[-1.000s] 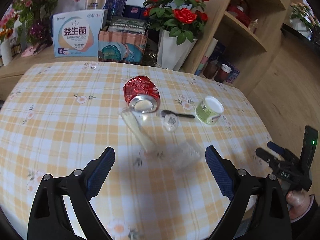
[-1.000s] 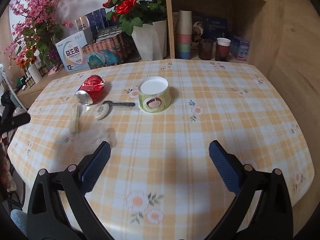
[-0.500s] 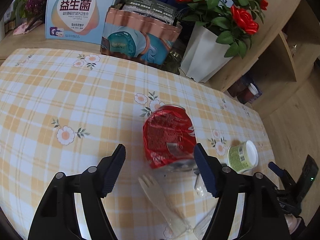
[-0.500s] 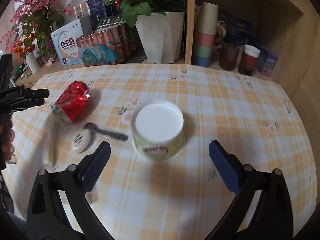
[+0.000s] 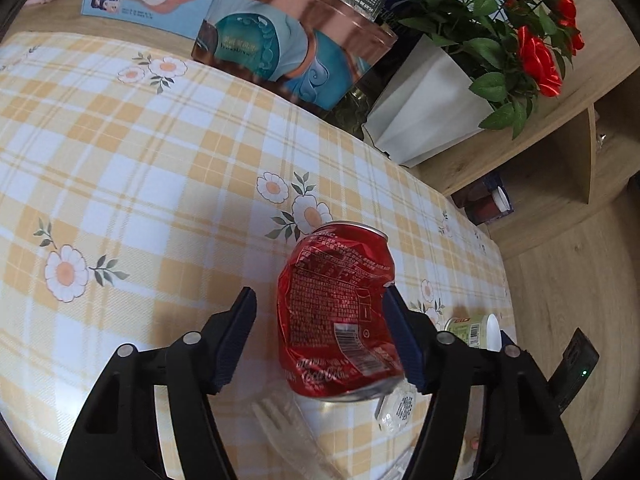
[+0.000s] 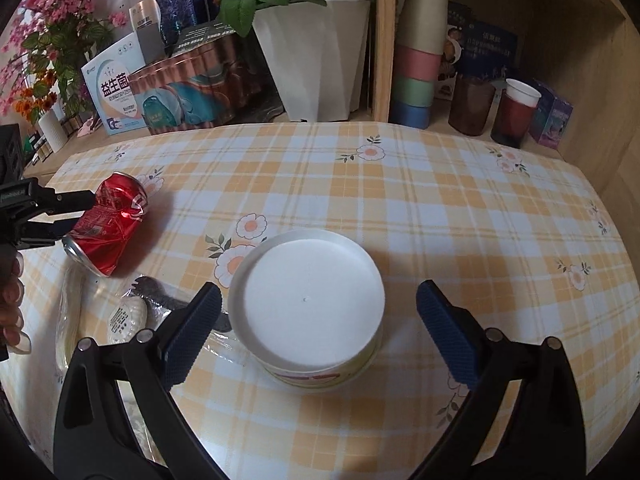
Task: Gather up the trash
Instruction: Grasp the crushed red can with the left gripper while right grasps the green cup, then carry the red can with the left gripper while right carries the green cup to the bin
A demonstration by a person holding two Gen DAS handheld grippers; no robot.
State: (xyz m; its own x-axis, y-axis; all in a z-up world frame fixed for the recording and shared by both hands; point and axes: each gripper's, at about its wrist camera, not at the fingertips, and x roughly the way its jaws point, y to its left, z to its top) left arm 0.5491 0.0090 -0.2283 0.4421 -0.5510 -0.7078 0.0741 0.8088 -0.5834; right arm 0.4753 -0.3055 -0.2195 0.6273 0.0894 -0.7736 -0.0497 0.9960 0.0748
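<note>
While its jaws close, the left gripper (image 5: 320, 334) straddles one crushed red can (image 5: 340, 312) lying on its side — the right pad touches, the left pad is just clear. The right gripper (image 6: 318, 330) stands apart around one white-lidded tub (image 6: 306, 304), touching neither side. Between them lie one black spoon (image 6: 154, 294), one plastic fork (image 5: 280, 428) and one small round seal (image 6: 128, 314) — all on the checked tablecloth (image 6: 440, 208).

The left gripper (image 5: 320, 336) has glossy black plastic arms, each with two round silver screw heads, ending in dark blue ribbed pads (image 5: 236, 340); the right gripper (image 6: 318, 334) is built alike, black arms, silver screws, blue textured pads (image 6: 448, 340); beside the crushed red can (image 6: 110, 224), the left gripper's black fingers carry small white lettering.
</note>
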